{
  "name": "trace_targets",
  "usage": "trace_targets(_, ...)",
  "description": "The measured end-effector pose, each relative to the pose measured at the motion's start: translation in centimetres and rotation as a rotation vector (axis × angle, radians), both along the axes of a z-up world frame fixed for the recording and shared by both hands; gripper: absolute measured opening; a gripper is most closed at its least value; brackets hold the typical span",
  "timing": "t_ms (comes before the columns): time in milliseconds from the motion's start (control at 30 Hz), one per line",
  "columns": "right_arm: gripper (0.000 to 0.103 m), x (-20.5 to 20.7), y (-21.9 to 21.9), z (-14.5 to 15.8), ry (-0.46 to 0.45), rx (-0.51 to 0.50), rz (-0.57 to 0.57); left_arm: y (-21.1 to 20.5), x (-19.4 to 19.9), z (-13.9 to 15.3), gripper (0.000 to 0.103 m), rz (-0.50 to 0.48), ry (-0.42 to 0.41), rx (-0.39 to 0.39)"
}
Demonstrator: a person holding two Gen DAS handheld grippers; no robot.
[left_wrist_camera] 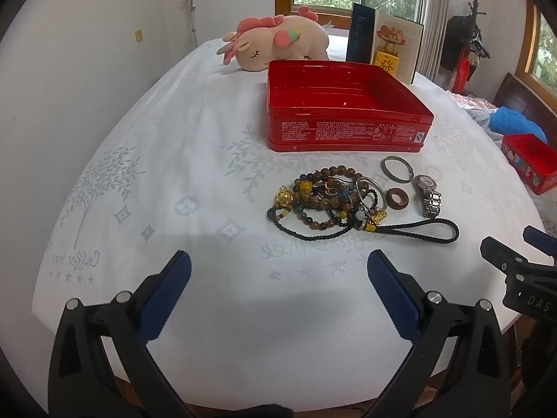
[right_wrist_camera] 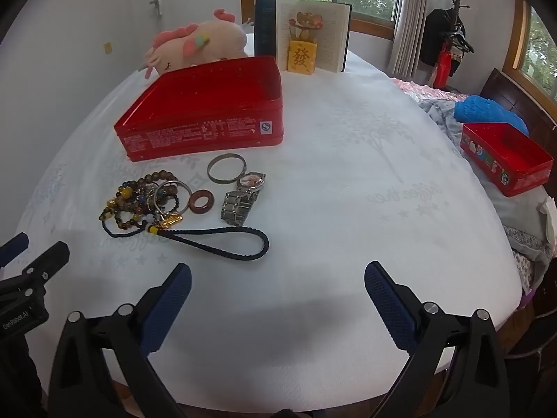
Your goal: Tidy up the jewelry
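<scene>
Both tools hang above the near edge of the white tablecloth (left_wrist_camera: pixel 174 139), nothing in either one: the left gripper (left_wrist_camera: pixel 278 278) has its blue pads spread wide, and the right gripper (right_wrist_camera: pixel 277 287) is just as slack and empty. The jewelry sits mid-frame in the left wrist view, a tangled heap of bead bracelets (left_wrist_camera: pixel 327 198) with a silver bangle (left_wrist_camera: pixel 374 193) lying on it, a black braided cord (left_wrist_camera: pixel 423 231) looping out toward the right, a brown ring (left_wrist_camera: pixel 398 199) just beside the heap, a metal wristwatch (left_wrist_camera: pixel 429 193) next to that, and a thin metal hoop (left_wrist_camera: pixel 398 169) nearer the open red tin (left_wrist_camera: pixel 348 132) behind them. The tin looks empty, so I'd judge the sorting has not begun. The loose pieces at the right of the heap seem the sensible start: the watch or hoop can be pinched cleanly, whereas grabbing into the beads risks dragging the whole knot along.
</scene>
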State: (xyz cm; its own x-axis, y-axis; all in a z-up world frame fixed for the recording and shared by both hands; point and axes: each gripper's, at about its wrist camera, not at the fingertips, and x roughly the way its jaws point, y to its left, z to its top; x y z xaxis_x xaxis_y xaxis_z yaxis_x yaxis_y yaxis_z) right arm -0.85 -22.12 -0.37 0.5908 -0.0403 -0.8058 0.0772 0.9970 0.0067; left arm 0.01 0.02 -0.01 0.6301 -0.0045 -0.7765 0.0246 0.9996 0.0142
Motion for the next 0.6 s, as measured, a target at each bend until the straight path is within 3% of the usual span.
trace_targets(600, 0.099, 0.05, 0.11, 0.10, -0.003, 0.001, 0.000, 0.00, -0.01, 0.01, 0.100, 0.000, -0.001, 0.001)
